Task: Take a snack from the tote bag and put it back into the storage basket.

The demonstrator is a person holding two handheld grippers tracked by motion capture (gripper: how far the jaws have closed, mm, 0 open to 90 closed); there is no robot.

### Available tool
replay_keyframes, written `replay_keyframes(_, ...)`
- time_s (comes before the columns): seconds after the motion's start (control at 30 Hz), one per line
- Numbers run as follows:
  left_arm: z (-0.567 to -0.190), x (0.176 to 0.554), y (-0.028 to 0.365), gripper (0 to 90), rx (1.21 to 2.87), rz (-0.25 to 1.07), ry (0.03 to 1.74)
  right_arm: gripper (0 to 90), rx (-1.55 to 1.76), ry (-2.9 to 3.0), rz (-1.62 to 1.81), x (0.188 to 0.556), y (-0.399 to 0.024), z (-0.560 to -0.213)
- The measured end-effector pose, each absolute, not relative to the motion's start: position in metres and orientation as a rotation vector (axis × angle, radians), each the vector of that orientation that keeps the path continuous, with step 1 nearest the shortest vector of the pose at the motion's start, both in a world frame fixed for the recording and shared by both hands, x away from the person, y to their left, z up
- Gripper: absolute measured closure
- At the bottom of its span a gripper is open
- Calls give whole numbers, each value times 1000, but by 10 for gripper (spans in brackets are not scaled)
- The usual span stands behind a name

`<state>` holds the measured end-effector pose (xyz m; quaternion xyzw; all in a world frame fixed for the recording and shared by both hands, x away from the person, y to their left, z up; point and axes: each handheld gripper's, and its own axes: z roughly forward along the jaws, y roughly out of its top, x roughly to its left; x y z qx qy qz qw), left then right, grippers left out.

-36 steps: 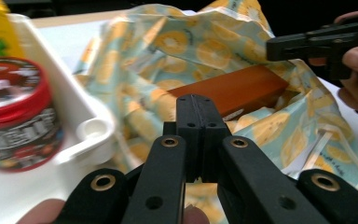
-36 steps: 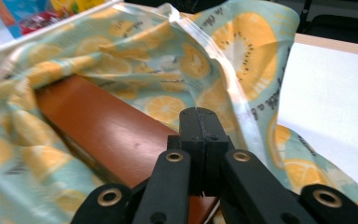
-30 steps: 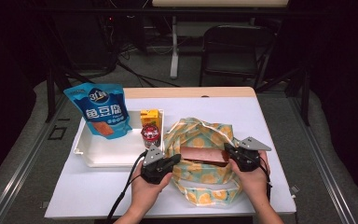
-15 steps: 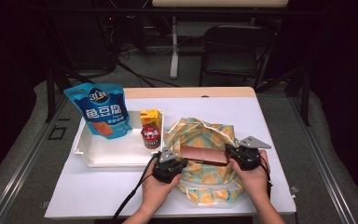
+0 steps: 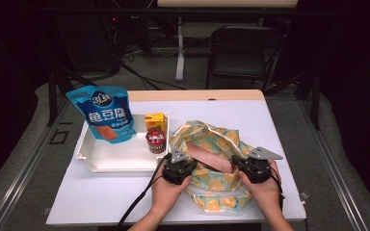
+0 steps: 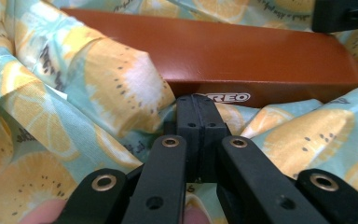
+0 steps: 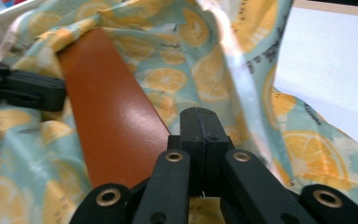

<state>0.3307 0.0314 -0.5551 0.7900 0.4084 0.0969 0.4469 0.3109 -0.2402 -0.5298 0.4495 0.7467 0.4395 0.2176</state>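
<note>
A brown box [image 5: 212, 161] is seen lying inside an open lemon-print cloth bag [image 5: 207, 180] on a white table [image 5: 279, 125]; the left gripper [image 5: 185, 166] sits at the box's 9 o'clock end, the right gripper [image 5: 236, 163] at its 3 o'clock end; both pairs of jaws are clenched together, and whether cloth is pinched cannot be told; a white tray [image 5: 120, 156] is placed at the bag's 9 o'clock.

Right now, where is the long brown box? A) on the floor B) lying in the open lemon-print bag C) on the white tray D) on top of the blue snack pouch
B: the long brown box lies inside the open mouth of the lemon-print bag, with printed cloth folded around it in both gripper views.
</note>
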Motion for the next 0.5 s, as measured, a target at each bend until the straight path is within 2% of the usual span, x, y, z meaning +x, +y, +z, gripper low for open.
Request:
replay_keyframes(0.17, -558, 331, 33, 900, 1971, 234, 1019, 891, 1237, 2076, 1223, 306, -238, -530)
replay_keyframes(0.33, -541, 316, 42, 875, 1918, 264, 979, 900, 1251, 2031, 1256, 290, -247, -521)
replay_keyframes(0.5, -530, 303, 40, 849, 1867, 203, 898, 900, 1243, 2061, 1226, 274, -250, -528)
